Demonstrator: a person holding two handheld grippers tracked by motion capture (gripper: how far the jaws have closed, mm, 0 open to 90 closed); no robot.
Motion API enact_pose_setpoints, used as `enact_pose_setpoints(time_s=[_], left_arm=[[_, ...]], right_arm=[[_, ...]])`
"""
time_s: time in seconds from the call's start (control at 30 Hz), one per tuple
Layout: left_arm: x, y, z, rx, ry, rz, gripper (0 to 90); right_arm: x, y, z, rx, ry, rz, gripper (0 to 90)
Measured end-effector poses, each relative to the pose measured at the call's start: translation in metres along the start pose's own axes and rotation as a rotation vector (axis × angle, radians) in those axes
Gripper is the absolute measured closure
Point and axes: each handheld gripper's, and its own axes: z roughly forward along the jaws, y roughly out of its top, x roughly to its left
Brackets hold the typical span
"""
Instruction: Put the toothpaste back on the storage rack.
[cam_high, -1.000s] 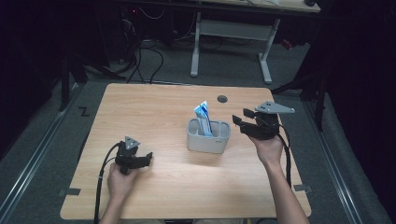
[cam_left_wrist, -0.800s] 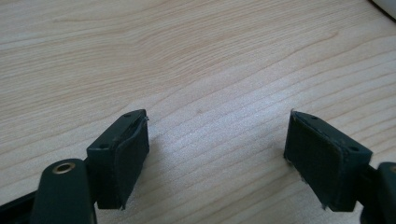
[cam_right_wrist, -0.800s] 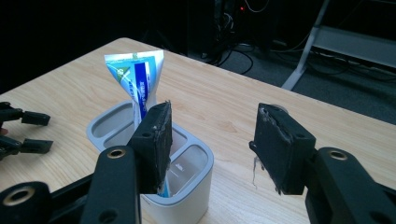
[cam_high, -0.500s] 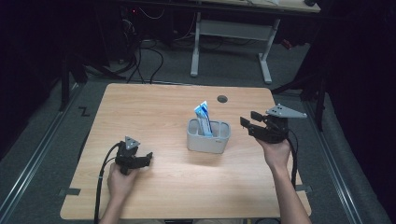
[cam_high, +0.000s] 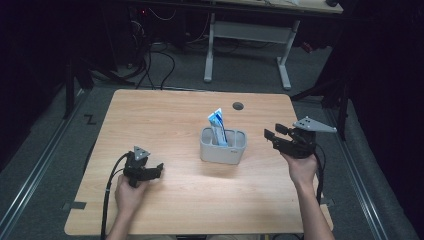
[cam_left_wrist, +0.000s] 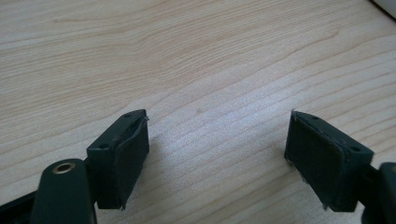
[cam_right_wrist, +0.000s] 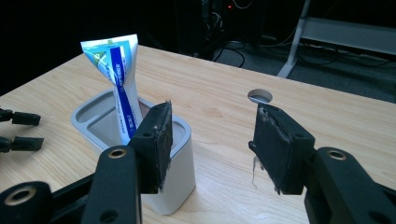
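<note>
One tube stands upright in our grey holder, its lower part hidden; our left gripper and right gripper are wide, holding nothing

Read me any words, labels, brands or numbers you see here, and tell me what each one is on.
No text is readable.
Blue and white tube in the grey holder: printed with blue, white and green patches, any lettering too blurred to read.
Dark mark on the floor left of the table: zigzag shape, not clearly a character.
</note>
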Motion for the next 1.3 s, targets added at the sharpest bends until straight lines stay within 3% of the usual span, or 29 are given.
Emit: enact_pose_setpoints(time_s=[0.93, 1.3], left_arm=[[0.000, 0.000, 0.000, 0.000, 0.000, 0.001, 21.7], [0.000, 0.000, 0.000, 0.000, 0.000, 0.000, 21.7]], right_arm=[[-0.013, -0.034, -0.001, 0.023, -0.035, 0.063, 48.0], [-0.015, -0.050, 0.005, 0.058, -0.043, 0.088, 48.8]])
